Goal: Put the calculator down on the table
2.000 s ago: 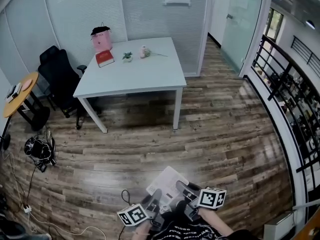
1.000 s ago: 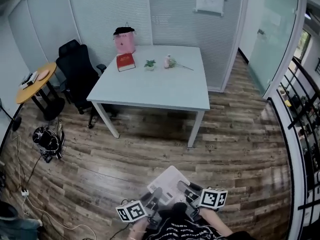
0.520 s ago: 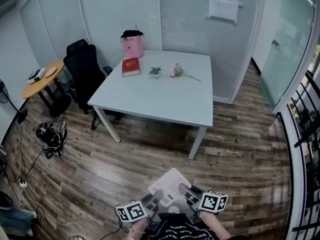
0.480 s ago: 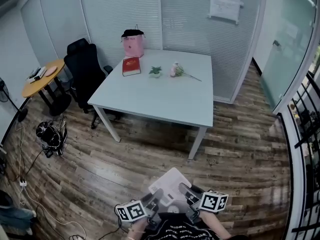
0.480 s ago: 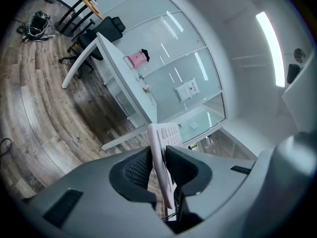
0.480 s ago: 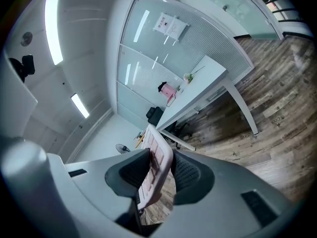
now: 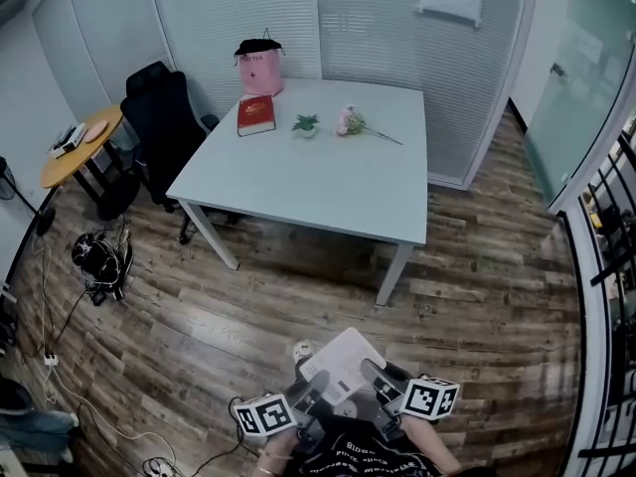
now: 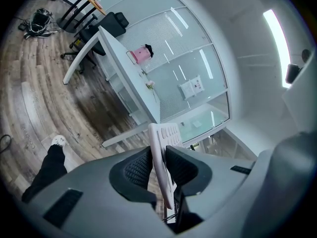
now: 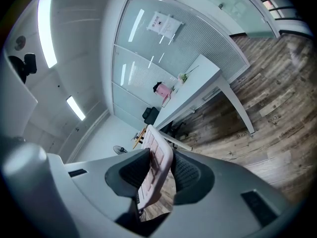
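Note:
A flat white calculator [image 7: 344, 363] hangs over the wooden floor at the bottom of the head view, held from both sides. My left gripper [image 7: 316, 384] is shut on its left edge, and in the left gripper view the calculator [image 8: 162, 155] stands edge-on between the dark pads. My right gripper [image 7: 371, 376] is shut on its right edge; the right gripper view shows the pinkish keys of the calculator [image 9: 156, 168] between the pads. The white table [image 7: 328, 182] stands ahead, well beyond the grippers.
On the table's far end lie a red book [image 7: 256, 114], a small plant [image 7: 305, 123], a pink flower [image 7: 350, 122] and a pink bag [image 7: 259, 68]. A black office chair [image 7: 159, 107] and a round yellow side table [image 7: 79, 145] stand at the left. Cables and a dark bundle [image 7: 97, 258] lie on the floor.
The view has moved toward the table, which now looks a little larger and nearer. Both grippers still hold the calculator in the same way.

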`<state>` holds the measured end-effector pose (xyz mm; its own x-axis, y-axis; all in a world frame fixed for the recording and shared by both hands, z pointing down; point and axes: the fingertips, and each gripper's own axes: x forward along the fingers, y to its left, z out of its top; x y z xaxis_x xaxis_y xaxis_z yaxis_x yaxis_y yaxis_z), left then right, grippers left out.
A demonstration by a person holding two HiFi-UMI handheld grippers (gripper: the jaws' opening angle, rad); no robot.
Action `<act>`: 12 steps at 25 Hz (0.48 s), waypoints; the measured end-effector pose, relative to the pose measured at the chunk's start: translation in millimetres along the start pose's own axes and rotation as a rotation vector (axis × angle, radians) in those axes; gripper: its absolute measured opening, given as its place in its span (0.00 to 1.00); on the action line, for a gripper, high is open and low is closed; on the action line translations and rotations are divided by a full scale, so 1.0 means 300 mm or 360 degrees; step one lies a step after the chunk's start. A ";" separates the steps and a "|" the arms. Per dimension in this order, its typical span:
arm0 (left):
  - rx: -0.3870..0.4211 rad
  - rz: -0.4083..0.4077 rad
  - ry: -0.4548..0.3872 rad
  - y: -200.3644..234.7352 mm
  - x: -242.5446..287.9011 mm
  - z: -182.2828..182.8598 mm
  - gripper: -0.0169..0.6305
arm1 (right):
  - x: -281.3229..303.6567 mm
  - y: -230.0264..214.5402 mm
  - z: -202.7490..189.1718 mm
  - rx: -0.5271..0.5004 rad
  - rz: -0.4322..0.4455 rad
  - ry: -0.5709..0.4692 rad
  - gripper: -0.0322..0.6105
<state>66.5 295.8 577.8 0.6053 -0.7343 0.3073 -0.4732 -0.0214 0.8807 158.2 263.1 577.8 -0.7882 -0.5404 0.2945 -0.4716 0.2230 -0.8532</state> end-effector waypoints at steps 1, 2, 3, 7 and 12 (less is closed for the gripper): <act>0.0007 -0.0005 0.0017 0.004 0.017 0.008 0.18 | 0.004 -0.013 0.009 0.0014 -0.0011 -0.0019 0.27; 0.0021 -0.0011 0.0034 0.008 0.037 0.021 0.18 | 0.013 -0.024 0.023 0.0029 -0.0020 -0.0043 0.27; 0.0034 -0.0016 0.0054 0.012 0.057 0.038 0.18 | 0.024 -0.034 0.039 0.0044 -0.0030 -0.0066 0.27; 0.0042 -0.0055 0.0142 0.017 0.146 0.107 0.18 | 0.071 -0.058 0.119 0.0066 -0.0080 -0.0134 0.27; -0.0003 -0.0101 0.0221 0.056 0.256 0.227 0.18 | 0.178 -0.087 0.229 0.0046 -0.0138 -0.0187 0.27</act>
<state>61.4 192.7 591.7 0.7167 -0.6307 0.2976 -0.4300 -0.0637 0.9006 155.7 172.8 586.3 -0.6925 -0.6483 0.3165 -0.5229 0.1488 -0.8393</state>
